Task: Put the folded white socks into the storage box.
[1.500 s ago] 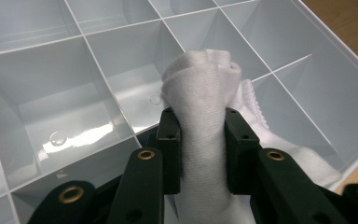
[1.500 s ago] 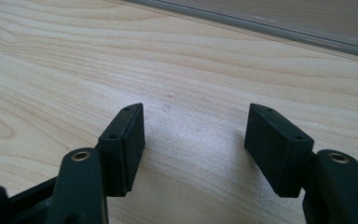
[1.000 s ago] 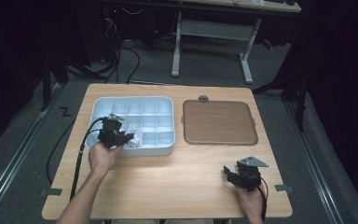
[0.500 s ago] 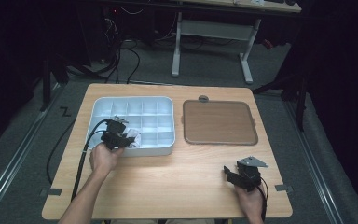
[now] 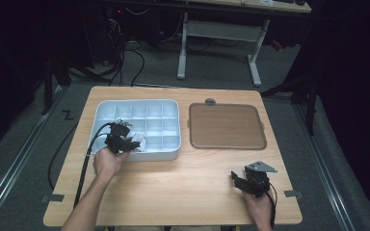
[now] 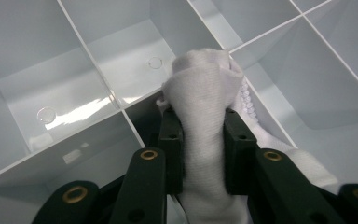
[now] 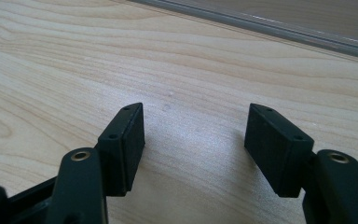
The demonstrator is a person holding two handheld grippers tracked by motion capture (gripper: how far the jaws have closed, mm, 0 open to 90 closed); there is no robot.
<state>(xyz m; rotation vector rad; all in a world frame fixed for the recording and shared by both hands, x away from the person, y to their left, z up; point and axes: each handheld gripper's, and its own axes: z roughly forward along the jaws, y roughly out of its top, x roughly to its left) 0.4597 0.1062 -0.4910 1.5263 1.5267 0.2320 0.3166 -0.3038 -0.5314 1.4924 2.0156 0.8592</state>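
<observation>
A white compartment tray (image 5: 166, 108) stands on the left half of the wooden table. My left gripper (image 5: 134, 143) hovers over its front row, shut on a rolled white cloth (image 6: 204, 116) that bulges up between the two pads. The cloth (image 5: 139, 142) hangs above a tray divider (image 6: 98, 112), with a string of small white beads along its right side. Near the table's front right, my right gripper (image 5: 236, 179) rests low over bare wood. In the right gripper view its jaws stand wide apart with nothing between them (image 7: 193, 135).
A brown flat lid or mat (image 5: 226, 126) with a clear rim lies right of the tray. The tray's other compartments (image 6: 51, 93) look empty. Cables trail from the left gripper (image 5: 84, 163) off the table's left side. Bare wood (image 5: 183, 187) spans the front middle.
The left gripper with the cloth has shifted slightly toward the tray's middle. The right gripper has stayed where it was.
</observation>
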